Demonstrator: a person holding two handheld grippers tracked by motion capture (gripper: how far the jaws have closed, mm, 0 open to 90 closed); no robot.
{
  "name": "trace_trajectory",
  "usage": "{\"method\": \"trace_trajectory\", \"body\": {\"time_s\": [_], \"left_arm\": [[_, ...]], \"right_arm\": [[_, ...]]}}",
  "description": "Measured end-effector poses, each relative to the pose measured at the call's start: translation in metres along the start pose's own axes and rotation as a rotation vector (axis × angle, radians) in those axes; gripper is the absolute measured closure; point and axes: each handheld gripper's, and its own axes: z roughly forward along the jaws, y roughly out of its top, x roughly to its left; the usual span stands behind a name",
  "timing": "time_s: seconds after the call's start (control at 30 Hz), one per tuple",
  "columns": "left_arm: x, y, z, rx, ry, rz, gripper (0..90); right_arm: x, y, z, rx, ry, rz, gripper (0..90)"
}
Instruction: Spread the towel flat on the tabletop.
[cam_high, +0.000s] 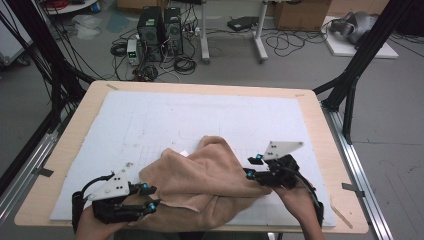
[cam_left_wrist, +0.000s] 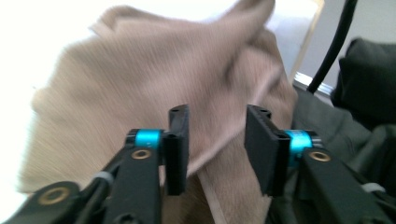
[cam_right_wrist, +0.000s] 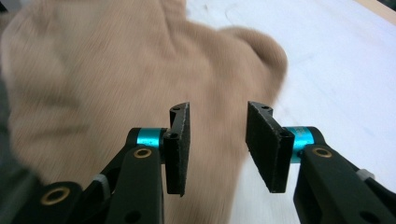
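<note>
A tan towel (cam_high: 205, 180) lies crumpled in a loose heap on the near half of the white mat (cam_high: 200, 115). Its near edge hangs over the table's front. My left gripper (cam_high: 150, 197) is at the towel's near left edge, pointing right, its jaws apart. In the left gripper view the towel (cam_left_wrist: 140, 84) lies beyond the left gripper (cam_left_wrist: 217, 144), with nothing pressed between the pads. My right gripper (cam_high: 250, 167) is at the towel's right side, pointing left, also open. In the right gripper view the blurred towel (cam_right_wrist: 116, 79) lies behind the gap of the right gripper (cam_right_wrist: 217, 144).
The mat covers most of a wooden table (cam_high: 70, 135). Black frame posts (cam_high: 360, 60) stand at both far corners. Beyond the table, computer towers (cam_high: 160, 30), cables and cardboard boxes sit on the floor. The far half of the mat is bare.
</note>
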Motion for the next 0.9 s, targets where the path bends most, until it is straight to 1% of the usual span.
{"method": "trace_trajectory", "body": {"time_s": [0.03, 0.07, 0.1, 0.13, 0.17, 0.23, 0.3, 0.33, 0.37, 0.4, 0.43, 0.47, 0.57, 0.6, 0.63, 0.67, 0.7, 0.73, 0.77, 0.8, 0.83, 0.87, 0.9], "left_arm": [[0.002, 0.003, -0.002, -0.012, 0.008, -0.001, 57.7], [0.004, 0.006, -0.004, -0.021, 0.027, 0.001, 53.7], [0.007, 0.008, -0.005, -0.025, 0.048, 0.0, 53.7], [0.01, 0.01, -0.004, -0.031, 0.064, -0.002, 53.1], [0.016, 0.01, -0.003, -0.03, 0.086, -0.003, 53.1], [0.029, 0.009, 0.002, -0.021, 0.128, -0.029, 51.9], [0.042, 0.006, 0.009, -0.031, 0.144, -0.075, 50.0], [0.048, 0.004, 0.012, -0.021, 0.163, -0.083, 49.5], [0.052, 0.003, 0.015, -0.018, 0.174, -0.096, 47.9], [0.056, 0.002, 0.019, -0.01, 0.184, -0.1, 47.7], [0.06, 0.001, 0.022, 0.006, 0.203, -0.096, 47.6], [0.063, 0.0, 0.025, 0.012, 0.207, -0.103, 46.8], [0.072, -0.005, 0.035, 0.037, 0.186, -0.136, 45.2], [0.074, -0.006, 0.039, 0.06, 0.174, -0.138, 46.0], [0.076, -0.007, 0.043, 0.076, 0.158, -0.138, 50.2], [0.077, -0.008, 0.047, 0.093, 0.147, -0.136, 56.5], [0.078, -0.008, 0.05, 0.104, 0.132, -0.145, 62.2], [0.08, -0.008, 0.053, 0.107, 0.112, -0.146, 71.3], [0.081, -0.007, 0.054, 0.115, 0.108, -0.139, 77.9], [0.081, -0.006, 0.056, 0.12, 0.109, -0.137, 80.7], [0.082, -0.004, 0.057, 0.118, 0.11, -0.14, 82.3], [0.084, -0.002, 0.057, 0.115, 0.114, -0.14, 83.0], [0.086, 0.0, 0.056, 0.105, 0.118, -0.147, 83.4]], "right_arm": [[0.0, 0.0, 0.0, 0.0, 0.0, 0.0, 57.7], [-0.007, 0.007, 0.017, -0.001, 0.013, -0.003, 56.3], [-0.007, 0.007, 0.017, -0.001, 0.013, -0.003, 56.3], [-0.013, 0.013, 0.035, 0.002, 0.019, -0.011, 54.8], [-0.013, 0.013, 0.035, 0.002, 0.019, -0.011, 54.8], [-0.02, 0.016, 0.054, 0.026, 0.018, -0.021, 53.2], [-0.026, 0.017, 0.069, 0.046, 0.015, -0.014, 52.8], [-0.028, 0.018, 0.076, 0.057, 0.017, -0.01, 52.5], [-0.031, 0.018, 0.082, 0.065, 0.008, -0.015, 52.3], [-0.034, 0.017, 0.087, 0.075, 0.002, -0.009, 52.2], [-0.038, 0.016, 0.092, 0.086, -0.002, -0.004, 52.3], [-0.041, 0.014, 0.098, 0.097, -0.007, 0.007, 52.8], [-0.049, 0.006, 0.112, 0.146, -0.011, 0.036, 54.0], [-0.05, 0.004, 0.116, 0.162, -0.002, 0.049, 55.2], [-0.051, 0.002, 0.12, 0.18, 0.007, 0.054, 56.6], [-0.052, 0.001, 0.12, 0.174, 0.012, 0.063, 62.5], [-0.052, 0.002, 0.119, 0.174, 0.02, 0.062, 71.3], [-0.051, 0.002, 0.118, 0.18, 0.028, 0.058, 77.9], [-0.051, 0.002, 0.118, 0.182, 0.033, 0.042, 83.4], [-0.051, 0.003, 0.117, 0.189, 0.031, 0.044, 84.5], [-0.051, 0.003, 0.115, 0.195, 0.016, 0.045, 85.0], [-0.052, 0.003, 0.111, 0.194, 0.0, 0.066, 85.1], [-0.054, 0.003, 0.106, 0.183, -0.014, 0.068, 85.2]]}}
